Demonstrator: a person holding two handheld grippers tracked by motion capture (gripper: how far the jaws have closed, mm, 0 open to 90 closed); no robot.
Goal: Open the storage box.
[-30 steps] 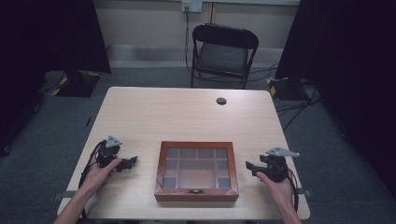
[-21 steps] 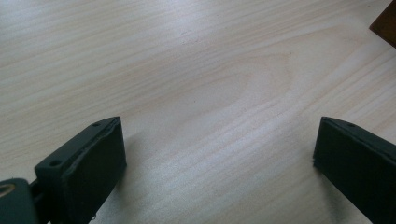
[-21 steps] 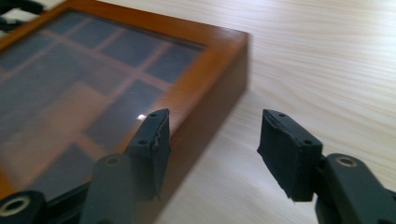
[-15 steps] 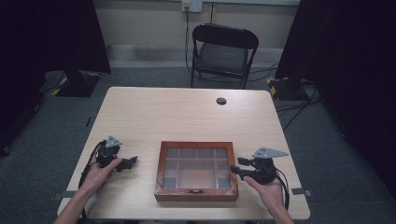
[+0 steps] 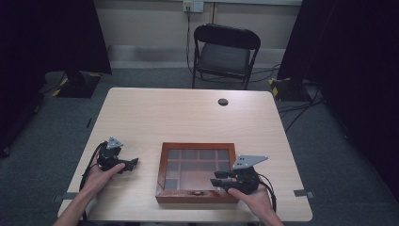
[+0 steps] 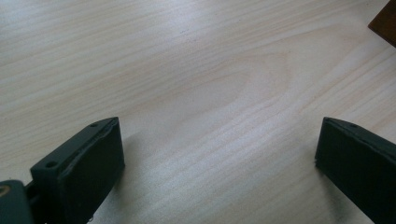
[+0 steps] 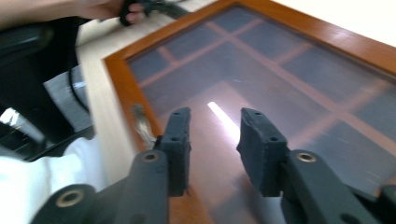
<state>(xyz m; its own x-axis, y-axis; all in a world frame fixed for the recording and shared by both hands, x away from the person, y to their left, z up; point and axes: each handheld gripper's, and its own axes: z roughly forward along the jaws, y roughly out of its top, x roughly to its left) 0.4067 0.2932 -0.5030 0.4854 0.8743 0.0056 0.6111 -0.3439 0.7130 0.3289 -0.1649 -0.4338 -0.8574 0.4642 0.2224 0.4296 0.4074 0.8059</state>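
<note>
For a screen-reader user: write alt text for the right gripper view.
The right gripper, its two black jaws a little apart and holding nothing, hangs over the glass lid of a wooden box with dividers showing beneath the glass. A small metal latch sits on the box's front edge, and the person's other hand shows at the top left.

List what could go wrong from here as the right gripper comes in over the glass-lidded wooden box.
1. The right gripper hangs over the glass lid of the wooden box, jaws slightly apart; pressing down could scratch or crack the pane.
2. The small metal latch sits at the front edge, off to the side of the jaws; a grab from here could miss it.
3. The left gripper rests open on the table, apart from the box, so the box may slide if pushed.
</note>
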